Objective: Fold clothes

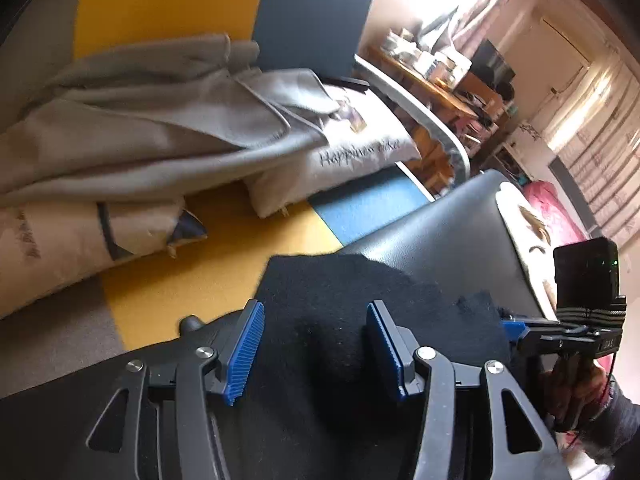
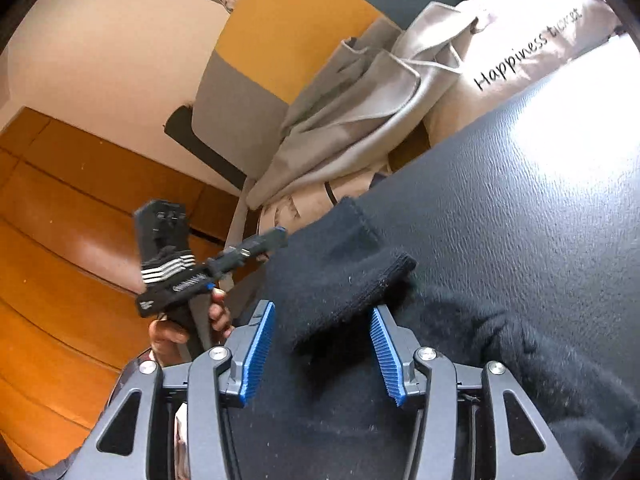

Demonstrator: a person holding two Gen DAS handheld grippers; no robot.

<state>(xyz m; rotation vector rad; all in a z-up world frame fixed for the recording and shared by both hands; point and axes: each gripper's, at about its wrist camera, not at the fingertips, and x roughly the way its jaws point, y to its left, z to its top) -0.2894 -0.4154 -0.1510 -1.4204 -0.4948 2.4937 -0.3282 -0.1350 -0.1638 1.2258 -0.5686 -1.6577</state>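
A black fleece garment [image 1: 340, 292] lies on a black leather surface [image 1: 452, 224]. My left gripper [image 1: 316, 320] hangs over the garment's near part, open, its blue pads wide apart with only cloth below them. In the right wrist view the same garment [image 2: 480, 344] shows a folded band [image 2: 352, 272] running between the pads of my right gripper [image 2: 323, 316], which is open, the pads not pressing the cloth. Each gripper appears in the other's view: the right gripper [image 1: 512, 326] at the garment's far edge, the left gripper [image 2: 280, 232] by the band's end, held by a hand [image 2: 172, 332].
A grey garment [image 1: 160, 120] is heaped on cream cushions [image 1: 360, 152] printed "Happiness ticket", on a yellow, blue and grey sofa [image 1: 208, 276] beside the leather surface. A cluttered wooden desk [image 1: 432, 76] stands by the window. Orange wooden flooring [image 2: 60, 220] lies to the left.
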